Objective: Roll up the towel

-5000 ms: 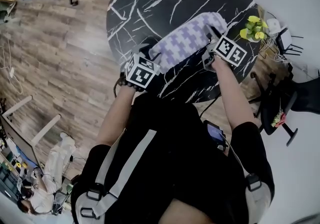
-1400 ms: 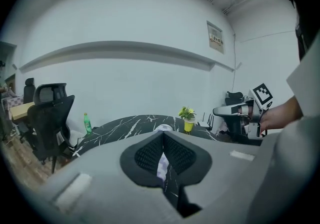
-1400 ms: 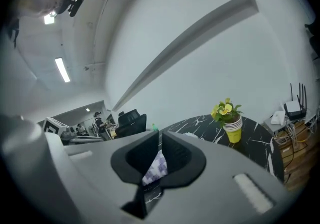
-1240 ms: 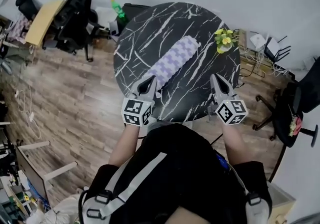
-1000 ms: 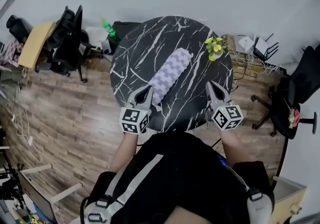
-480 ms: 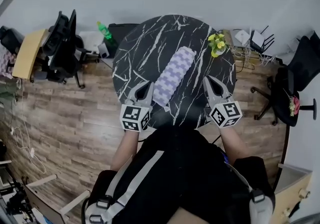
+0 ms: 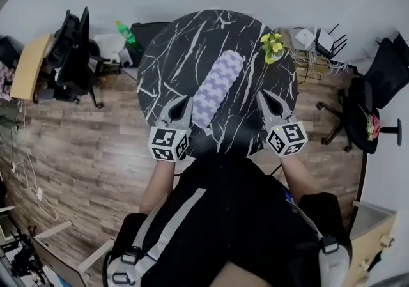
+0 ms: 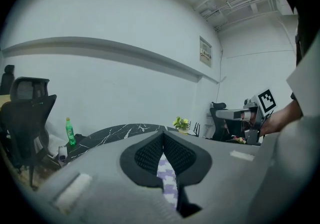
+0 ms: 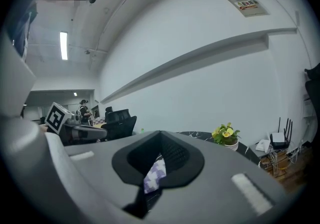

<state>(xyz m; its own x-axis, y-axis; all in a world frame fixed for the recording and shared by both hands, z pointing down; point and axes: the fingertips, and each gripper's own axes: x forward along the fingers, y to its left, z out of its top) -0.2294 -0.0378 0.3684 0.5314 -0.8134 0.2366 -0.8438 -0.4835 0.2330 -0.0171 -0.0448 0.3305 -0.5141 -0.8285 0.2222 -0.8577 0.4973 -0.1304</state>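
Towel [image 7: 217,87] lies rolled into a tube on the black marble table [image 7: 166,55]; the left tool [image 7: 185,101] and right tool [image 7: 262,98] flank its near end, all 2 closed, holding nothing.

No text, brand or number can be read. The print on the small rectangular notice on the white wall [image 8: 205,52] is too small to be made out, as is the label on the green plastic bottle [image 8: 70,131]. Only black-and-white square marker patterns, without letters, are borne on the cubes of the left gripper [image 7: 187,99] and the right gripper [image 7: 261,95].
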